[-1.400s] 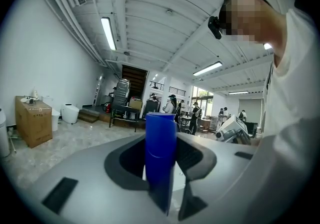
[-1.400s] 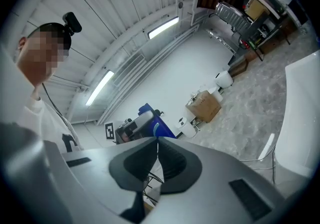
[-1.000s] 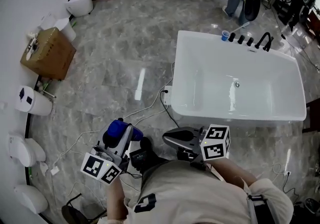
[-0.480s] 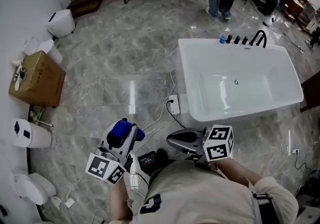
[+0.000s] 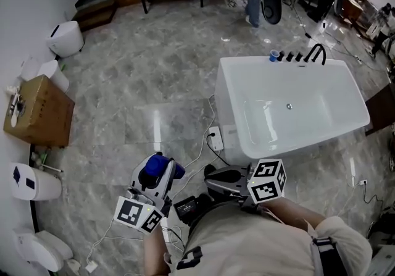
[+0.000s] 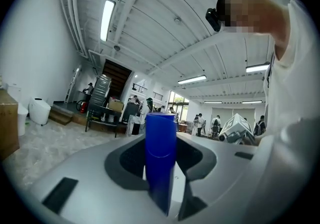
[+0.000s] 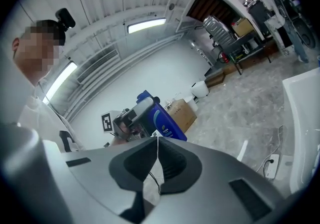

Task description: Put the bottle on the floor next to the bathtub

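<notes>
the left hand-held gripper [image 5: 162,170] hides most of the blue bottle [image 5: 151,168]

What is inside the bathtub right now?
Inside the bathtub only a drain shows on bare white; the bottle is not in it. Its near inner wall is hidden behind the rim.
</notes>
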